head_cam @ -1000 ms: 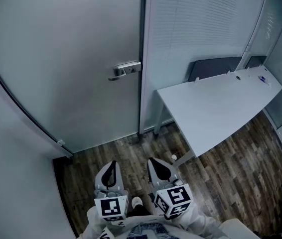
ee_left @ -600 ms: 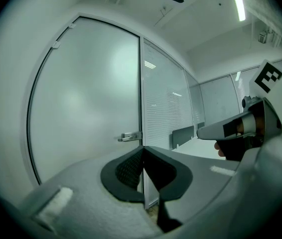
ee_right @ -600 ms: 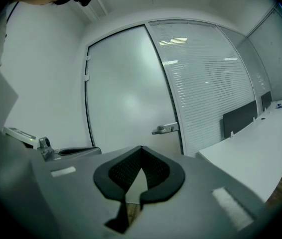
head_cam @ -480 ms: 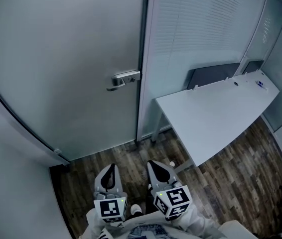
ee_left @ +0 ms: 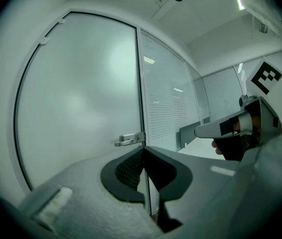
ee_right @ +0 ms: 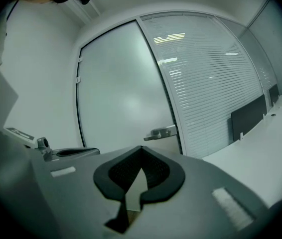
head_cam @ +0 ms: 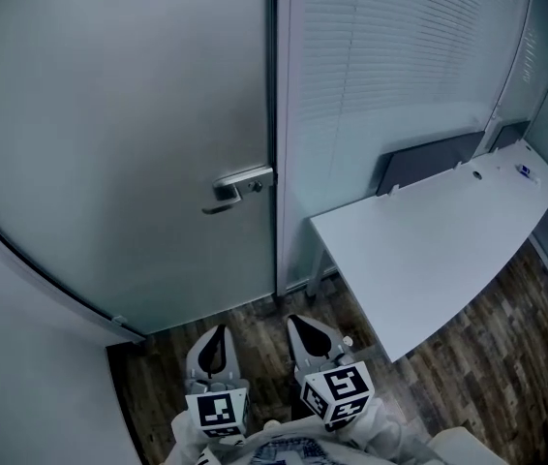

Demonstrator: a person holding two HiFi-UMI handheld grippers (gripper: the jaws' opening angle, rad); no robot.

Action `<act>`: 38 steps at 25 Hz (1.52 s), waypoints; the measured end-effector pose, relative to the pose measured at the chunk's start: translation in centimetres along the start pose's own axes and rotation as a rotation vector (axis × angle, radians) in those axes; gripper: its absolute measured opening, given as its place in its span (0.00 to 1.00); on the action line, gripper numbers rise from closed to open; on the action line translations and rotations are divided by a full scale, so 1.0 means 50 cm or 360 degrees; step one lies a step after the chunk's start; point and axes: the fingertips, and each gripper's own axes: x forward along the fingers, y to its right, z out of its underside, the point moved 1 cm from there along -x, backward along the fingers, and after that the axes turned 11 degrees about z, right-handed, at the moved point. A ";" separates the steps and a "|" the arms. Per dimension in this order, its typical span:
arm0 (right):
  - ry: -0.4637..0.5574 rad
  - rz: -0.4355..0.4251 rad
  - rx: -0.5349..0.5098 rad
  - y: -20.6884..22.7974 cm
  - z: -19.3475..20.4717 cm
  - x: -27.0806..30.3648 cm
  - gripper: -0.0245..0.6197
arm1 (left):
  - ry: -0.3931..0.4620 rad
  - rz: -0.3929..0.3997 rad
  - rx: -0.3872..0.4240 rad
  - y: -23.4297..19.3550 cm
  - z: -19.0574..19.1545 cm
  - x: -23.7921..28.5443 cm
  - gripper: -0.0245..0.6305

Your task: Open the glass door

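The frosted glass door [head_cam: 129,134] fills the left of the head view, closed against its frame. Its metal lever handle [head_cam: 240,186] sits at the door's right edge, pointing left. My left gripper [head_cam: 216,342] and right gripper [head_cam: 308,332] are side by side low in the head view, both well short of the handle and pointing toward the door. In the left gripper view the handle [ee_left: 130,139] shows just above the shut left gripper [ee_left: 142,149]. From the right gripper view, the handle [ee_right: 161,132] lies beyond the right gripper [ee_right: 141,148], whose tips meet. Neither holds anything.
A fixed glass panel with blinds [head_cam: 400,76] stands right of the door. A white desk [head_cam: 439,240] with a dark screen behind it juts out at the right, close to my right gripper. A white wall [head_cam: 22,356] borders the left. The floor is dark wood [head_cam: 158,376].
The door and its handle have come closer and sit lower in the head view. Both grippers have advanced together toward the door, still shut.
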 end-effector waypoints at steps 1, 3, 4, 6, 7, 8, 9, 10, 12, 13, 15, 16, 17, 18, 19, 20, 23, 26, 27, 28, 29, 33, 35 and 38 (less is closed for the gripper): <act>0.0004 -0.0007 0.0005 0.013 -0.009 0.020 0.05 | 0.0007 0.0002 0.0001 -0.001 -0.013 0.025 0.04; 0.0001 -0.0018 0.0017 0.042 -0.024 0.059 0.05 | 0.0022 0.0017 0.0006 0.000 -0.041 0.077 0.04; -0.0005 -0.0025 0.0023 0.056 -0.030 0.079 0.05 | 0.0025 0.0021 0.0012 0.001 -0.050 0.103 0.04; -0.0018 -0.0044 0.0033 0.084 -0.043 0.119 0.05 | 0.0029 0.0018 0.0044 0.002 -0.066 0.154 0.04; -0.0023 -0.0055 0.0036 0.098 -0.050 0.137 0.05 | 0.0027 0.0013 0.0064 0.003 -0.070 0.176 0.04; -0.0029 -0.0065 0.0040 0.112 -0.057 0.154 0.05 | 0.0022 0.0006 0.0079 0.003 -0.075 0.197 0.04; -0.0036 -0.0076 0.0043 0.124 -0.063 0.170 0.05 | 0.0016 -0.0002 0.0082 0.002 -0.080 0.216 0.04; -0.0044 -0.0089 0.0046 0.135 -0.070 0.186 0.05 | 0.0007 -0.0011 0.0079 0.000 -0.083 0.233 0.04; -0.0059 -0.0119 0.0047 0.153 -0.080 0.218 0.05 | -0.0014 -0.0039 0.0071 -0.009 -0.086 0.268 0.04; -0.0066 -0.0136 0.0045 0.161 -0.084 0.233 0.05 | -0.0022 -0.0058 0.0070 -0.017 -0.084 0.284 0.04; -0.0085 -0.0173 0.0039 0.175 -0.088 0.263 0.05 | -0.0030 -0.0102 0.0075 -0.031 -0.074 0.314 0.04; -0.0093 -0.0191 0.0034 0.182 -0.090 0.276 0.05 | -0.0030 -0.0120 0.0078 -0.035 -0.072 0.327 0.04; -0.0099 -0.0206 0.0029 0.188 -0.092 0.287 0.05 | -0.0027 -0.0134 0.0087 -0.036 -0.075 0.338 0.04; -0.0101 -0.0217 0.0025 0.195 -0.094 0.297 0.05 | -0.0023 -0.0147 0.0098 -0.036 -0.080 0.347 0.04; -0.0103 -0.0224 0.0023 0.201 -0.097 0.307 0.05 | -0.0017 -0.0162 0.0102 -0.036 -0.085 0.356 0.04; -0.0105 -0.0229 0.0026 0.206 -0.100 0.316 0.05 | -0.0009 -0.0176 0.0096 -0.037 -0.090 0.363 0.04; -0.0096 -0.0241 0.0033 0.213 -0.112 0.330 0.05 | -0.0028 -0.0185 0.0101 -0.041 -0.083 0.373 0.04; -0.0079 -0.0236 0.0038 0.220 -0.123 0.345 0.05 | -0.0024 -0.0230 0.0079 -0.059 -0.088 0.384 0.04; -0.0080 -0.0232 0.0045 0.221 -0.124 0.349 0.05 | -0.0028 -0.0240 0.0075 -0.065 -0.090 0.388 0.04; -0.0084 -0.0226 0.0050 0.223 -0.124 0.350 0.05 | -0.0038 -0.0243 0.0072 -0.070 -0.089 0.390 0.04; -0.0088 -0.0219 0.0052 0.224 -0.123 0.351 0.05 | -0.0055 -0.0237 0.0081 -0.074 -0.086 0.393 0.04; -0.0105 -0.0198 0.0057 0.219 -0.124 0.359 0.05 | -0.0096 -0.0199 0.0120 -0.084 -0.078 0.401 0.05; -0.0100 -0.0197 0.0052 0.209 -0.129 0.366 0.05 | -0.0111 -0.0164 0.0119 -0.087 -0.075 0.406 0.12; -0.0102 -0.0205 0.0049 0.189 -0.130 0.375 0.05 | -0.0151 -0.0125 0.0147 -0.093 -0.067 0.410 0.16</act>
